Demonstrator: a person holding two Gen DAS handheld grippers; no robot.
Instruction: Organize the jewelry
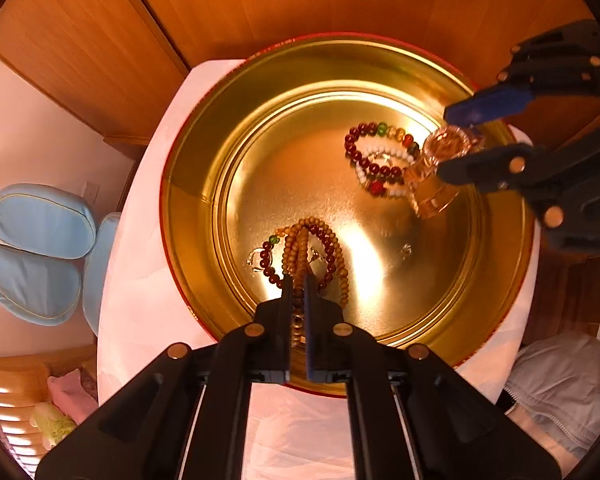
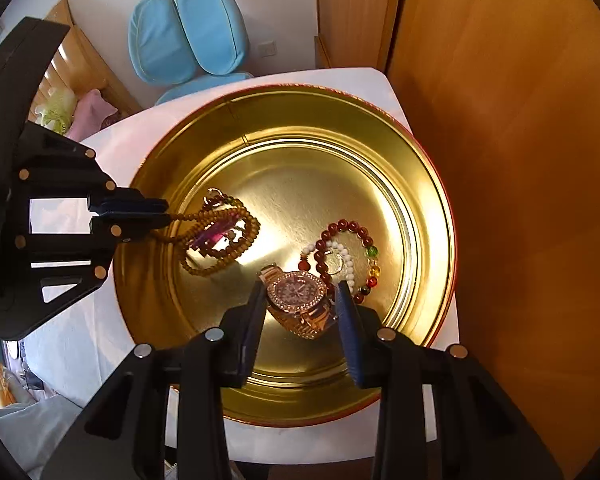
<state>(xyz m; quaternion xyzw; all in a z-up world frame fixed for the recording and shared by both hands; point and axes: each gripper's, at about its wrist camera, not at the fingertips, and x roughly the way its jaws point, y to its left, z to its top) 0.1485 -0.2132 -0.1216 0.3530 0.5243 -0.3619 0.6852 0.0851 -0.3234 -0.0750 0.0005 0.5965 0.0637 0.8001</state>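
A round gold tin (image 1: 196, 184) (image 2: 420, 184) sits on a white cloth. My left gripper (image 1: 299, 280) (image 2: 162, 216) is shut on a strand of tan wooden beads (image 1: 300, 248) (image 2: 220, 236), whose loops lie on the tin floor over a dark red bead bracelet (image 1: 268, 260). My right gripper (image 2: 300, 292) (image 1: 448, 140) stands around a rose-gold watch (image 2: 298, 292) (image 1: 440, 168), jaws apart on either side of its face. I cannot tell if the pads touch it. A dark red bracelet with coloured beads (image 2: 364, 248) (image 1: 364, 148) and a white bead bracelet (image 2: 342, 256) (image 1: 384, 160) lie beside the watch.
The white cloth (image 1: 148, 248) (image 2: 112, 320) covers a small table. A wooden cabinet (image 1: 260, 0) (image 2: 520, 160) rises right behind the tin. A light blue chair (image 1: 40, 248) (image 2: 188, 36) stands at the table's side. A small clear ring (image 1: 406, 250) lies on the tin floor.
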